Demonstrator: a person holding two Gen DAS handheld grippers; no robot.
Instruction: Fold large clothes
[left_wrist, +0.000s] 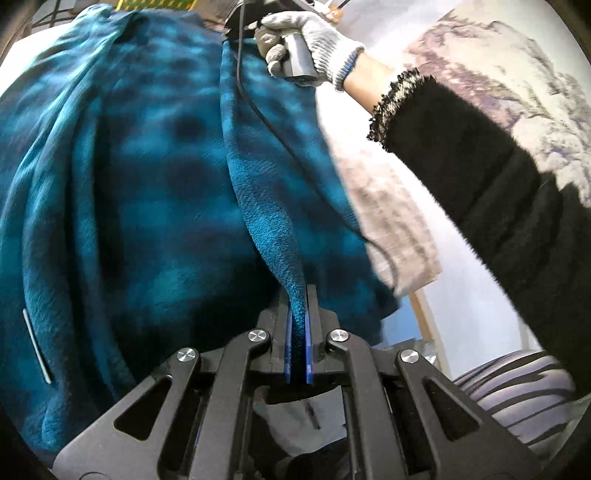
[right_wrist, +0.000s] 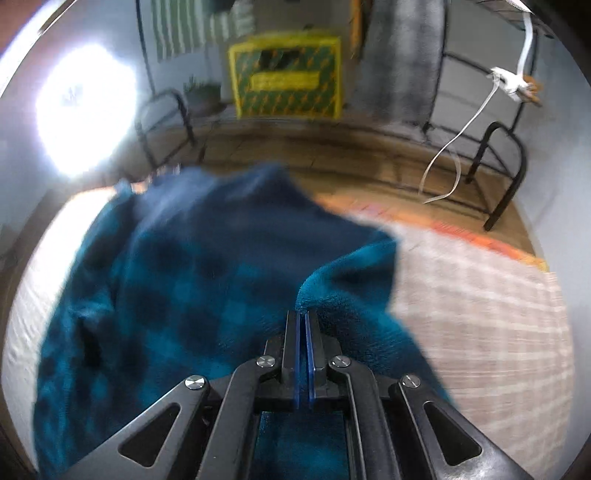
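Teal-and-black checked fleece garment (left_wrist: 122, 177) lies bunched on a bed (right_wrist: 480, 314), reaching its far edge. Left tool (left_wrist: 300, 332) pinches a fold of the fleece; right tool (right_wrist: 303, 354), held by a gloved hand (left_wrist: 314, 44), is pressed together on another edge. Bare plaid cover lies right. No legible writing.

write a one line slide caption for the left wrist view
Left gripper pinches an edge of the blue checked fleece garment while a gloved hand works the other gripper.
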